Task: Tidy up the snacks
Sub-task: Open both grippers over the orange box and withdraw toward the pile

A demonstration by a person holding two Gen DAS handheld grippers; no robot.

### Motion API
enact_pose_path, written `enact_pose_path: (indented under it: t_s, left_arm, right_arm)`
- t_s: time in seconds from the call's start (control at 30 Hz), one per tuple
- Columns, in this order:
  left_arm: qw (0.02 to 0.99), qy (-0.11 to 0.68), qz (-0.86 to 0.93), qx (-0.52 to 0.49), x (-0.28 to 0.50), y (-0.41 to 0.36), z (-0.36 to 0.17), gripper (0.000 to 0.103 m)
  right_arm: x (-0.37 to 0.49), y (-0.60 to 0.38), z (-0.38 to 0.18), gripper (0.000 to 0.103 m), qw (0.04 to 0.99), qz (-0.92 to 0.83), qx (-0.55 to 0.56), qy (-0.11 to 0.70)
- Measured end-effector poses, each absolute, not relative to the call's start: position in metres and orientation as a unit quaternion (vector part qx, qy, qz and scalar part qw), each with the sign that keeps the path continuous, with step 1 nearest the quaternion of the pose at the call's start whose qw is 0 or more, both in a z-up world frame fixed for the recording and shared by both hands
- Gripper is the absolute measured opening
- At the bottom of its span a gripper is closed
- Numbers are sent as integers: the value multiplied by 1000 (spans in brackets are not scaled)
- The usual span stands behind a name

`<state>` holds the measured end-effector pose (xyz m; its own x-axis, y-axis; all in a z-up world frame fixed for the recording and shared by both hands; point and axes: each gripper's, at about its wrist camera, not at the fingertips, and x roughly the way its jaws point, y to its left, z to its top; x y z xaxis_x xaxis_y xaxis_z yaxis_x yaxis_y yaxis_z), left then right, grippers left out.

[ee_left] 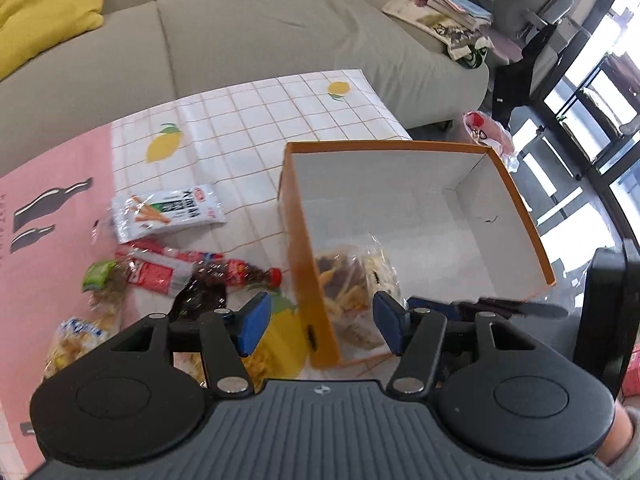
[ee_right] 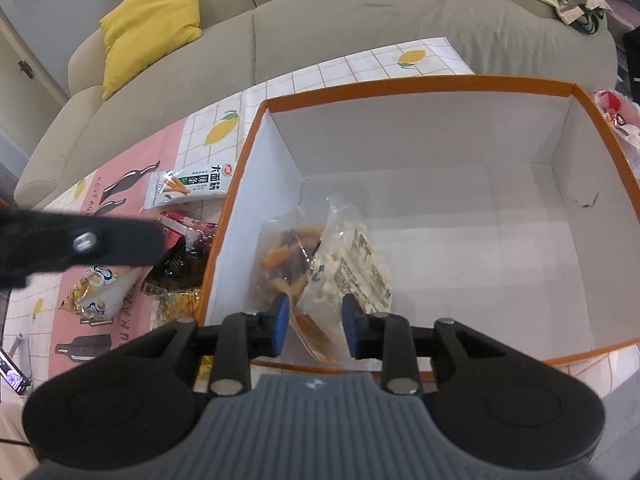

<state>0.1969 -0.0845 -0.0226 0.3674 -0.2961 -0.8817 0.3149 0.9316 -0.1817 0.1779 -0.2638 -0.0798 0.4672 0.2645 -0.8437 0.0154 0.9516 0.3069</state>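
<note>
An orange box [ee_right: 400,84] with a white inside stands on the table's right side. In its near left corner lie a clear bag of dried fruit chips [ee_right: 280,256] and a clear bag of pale puffed pieces [ee_right: 356,256]. My right gripper [ee_right: 315,326] hangs over that corner, open, with the bags' lower corner between its blue pads, which are not pressing on it. My left gripper [ee_left: 322,322] is open and empty, straddling the box's left wall [ee_left: 308,264]. Left of the box lie loose snacks: a white carrot-stick packet [ee_left: 168,212], a red wrapper [ee_left: 160,272], a small cola bottle [ee_left: 240,272] and a yellow-blue bag [ee_right: 100,288].
The table wears a checked lemon cloth [ee_left: 256,128] and a pink mat [ee_left: 52,208]. A beige sofa [ee_right: 360,20] with a yellow cushion [ee_right: 148,24] runs behind it. Books [ee_left: 448,4] pile on the sofa's right end. A phone [ee_right: 12,376] lies at the near left.
</note>
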Motion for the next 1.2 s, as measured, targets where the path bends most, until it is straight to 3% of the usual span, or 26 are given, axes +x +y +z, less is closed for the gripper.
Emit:
enact_pose_path:
  t_s: [0.27, 0.5, 0.6, 0.87, 1.2]
  left_arm:
    - [855, 486, -182, -1, 159, -44, 2, 69]
    - [886, 433, -166, 11, 122, -4, 12, 71]
    - [897, 414, -152, 11, 107, 17, 10, 77]
    - [906, 408, -114, -5, 77, 68, -16, 78]
    - [913, 399, -81, 3, 59, 93, -52, 83]
  right_arm:
    - [161, -245, -42, 59, 873, 41, 91, 477]
    - [131, -212, -4, 74, 908, 37, 64, 413]
    - [117, -195, 4, 74, 918, 37, 57, 391]
    - [92, -156, -2, 75, 928, 44, 70, 365]
    - [79, -114, -47, 76, 913, 81, 41, 397]
